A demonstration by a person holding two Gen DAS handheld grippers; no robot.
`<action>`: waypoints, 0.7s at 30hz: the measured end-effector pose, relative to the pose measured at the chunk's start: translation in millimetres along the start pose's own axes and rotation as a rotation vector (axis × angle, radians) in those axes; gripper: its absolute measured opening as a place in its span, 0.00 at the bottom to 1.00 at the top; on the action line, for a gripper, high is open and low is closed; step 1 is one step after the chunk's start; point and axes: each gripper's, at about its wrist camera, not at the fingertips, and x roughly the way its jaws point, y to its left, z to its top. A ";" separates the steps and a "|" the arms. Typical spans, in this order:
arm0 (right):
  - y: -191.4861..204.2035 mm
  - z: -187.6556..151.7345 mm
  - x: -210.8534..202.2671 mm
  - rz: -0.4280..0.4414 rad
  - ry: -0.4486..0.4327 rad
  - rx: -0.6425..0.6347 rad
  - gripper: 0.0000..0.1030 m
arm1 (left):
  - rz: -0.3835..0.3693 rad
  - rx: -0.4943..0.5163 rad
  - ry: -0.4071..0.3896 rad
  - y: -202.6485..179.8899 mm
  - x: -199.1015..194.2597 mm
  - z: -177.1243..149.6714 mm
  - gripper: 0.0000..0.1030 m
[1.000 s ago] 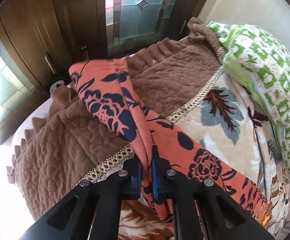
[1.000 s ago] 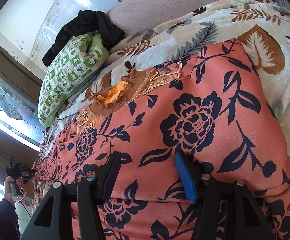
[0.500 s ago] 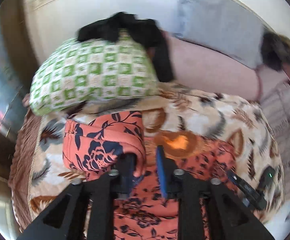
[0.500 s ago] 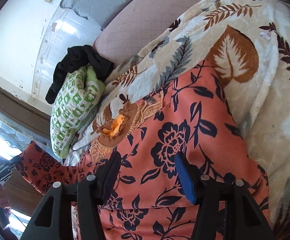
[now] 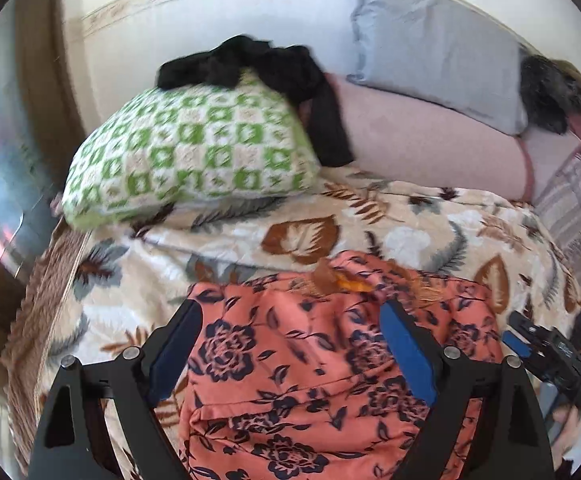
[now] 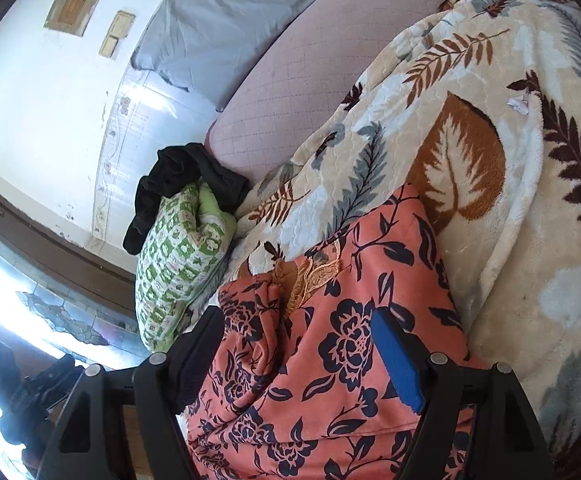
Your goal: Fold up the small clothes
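An orange garment with dark blue flowers (image 5: 314, 364) lies folded on a cream leaf-print blanket (image 5: 250, 236); its gold-embroidered neckline (image 5: 342, 280) faces the pillows. My left gripper (image 5: 290, 344) hovers over it, jaws opening wide, with cloth below the pads but none pinched. In the right wrist view the same garment (image 6: 350, 344) lies under my right gripper (image 6: 298, 352), whose jaws are opening too, and the pads stand apart from the fabric. The right gripper also shows at the left view's right edge (image 5: 546, 352).
A green-and-white checked pillow (image 5: 186, 156) with a black garment (image 5: 274, 68) draped on it sits behind the blanket. A grey pillow (image 5: 438, 44) leans on the wall over a pink mattress (image 5: 418, 148). A brown quilt edge (image 5: 46, 276) lies left. A window (image 6: 30, 312) is at left.
My left gripper swung the sleeve it pinched over onto the garment body, let go and spread its jaws. The right gripper rose, tilted and widened.
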 end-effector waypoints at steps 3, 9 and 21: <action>23.1 -14.2 9.6 -0.052 0.033 -0.147 0.75 | 0.087 -0.172 0.073 42.3 43.3 -45.1 0.88; 87.7 -41.9 49.7 -0.228 0.082 -0.563 0.76 | 0.188 -0.370 0.237 95.6 114.3 -91.0 0.87; 65.8 34.1 190.1 -0.233 0.206 -0.061 0.78 | 0.173 -0.377 0.243 107.8 127.8 -90.9 0.87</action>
